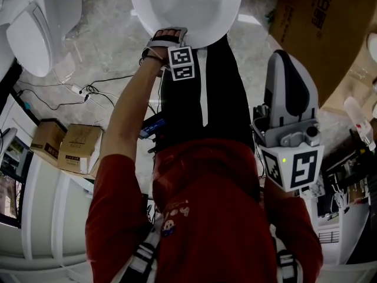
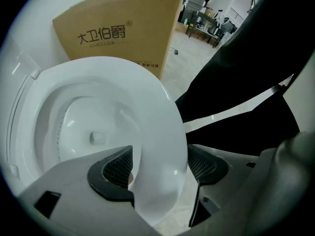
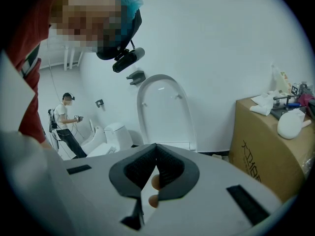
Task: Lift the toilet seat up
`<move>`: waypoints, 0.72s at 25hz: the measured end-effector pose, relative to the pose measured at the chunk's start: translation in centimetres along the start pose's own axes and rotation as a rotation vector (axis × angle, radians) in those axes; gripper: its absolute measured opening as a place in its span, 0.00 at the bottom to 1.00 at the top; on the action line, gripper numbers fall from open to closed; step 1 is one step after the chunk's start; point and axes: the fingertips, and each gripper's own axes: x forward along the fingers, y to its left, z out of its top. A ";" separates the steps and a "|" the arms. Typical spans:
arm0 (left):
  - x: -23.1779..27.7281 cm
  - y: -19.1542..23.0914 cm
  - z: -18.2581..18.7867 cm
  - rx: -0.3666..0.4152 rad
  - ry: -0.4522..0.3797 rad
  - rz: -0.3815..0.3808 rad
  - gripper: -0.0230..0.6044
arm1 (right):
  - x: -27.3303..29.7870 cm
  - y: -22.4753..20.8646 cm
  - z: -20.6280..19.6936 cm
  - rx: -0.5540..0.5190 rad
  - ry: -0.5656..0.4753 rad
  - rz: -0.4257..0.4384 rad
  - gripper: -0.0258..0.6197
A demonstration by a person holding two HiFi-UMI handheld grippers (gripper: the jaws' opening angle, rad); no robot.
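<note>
Toilet seat [image 2: 165,107]: white ring lying low over the bowl [image 2: 93,132], not yet upright, with the front rim at the bowl's front edge.
Left gripper [image 2: 160,168]: pinching that front rim, one pad inside the ring, the other against the outer edge.
Step in hand: judged as the start of the lift, with the grip taken and the swing upward not yet made.
Doing it well: hold the pinch firm, raise along an arc about the hinge, presumably at the bowl's rear edge, and turn the wrist with the seat to avoid sliding off the glossy rim.
Risk: probably a slip on smooth plastic and a drop back onto the bowl.
Right gripper [image 3: 156,151]: pressed together on nothing, raised well apart from the toilet.
Surroundings: cardboard box [image 2: 123,33] behind the bowl; black trouser leg [image 2: 246,92] beside the front edge.
</note>
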 end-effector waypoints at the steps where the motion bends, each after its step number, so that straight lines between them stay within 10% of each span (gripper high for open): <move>1: 0.2 0.1 0.0 0.000 0.005 0.002 0.60 | 0.0 -0.1 0.0 0.000 0.001 -0.002 0.06; 18: 0.3 -0.5 0.5 0.055 0.014 -0.015 0.49 | 0.1 0.2 0.4 -0.004 0.001 -0.006 0.06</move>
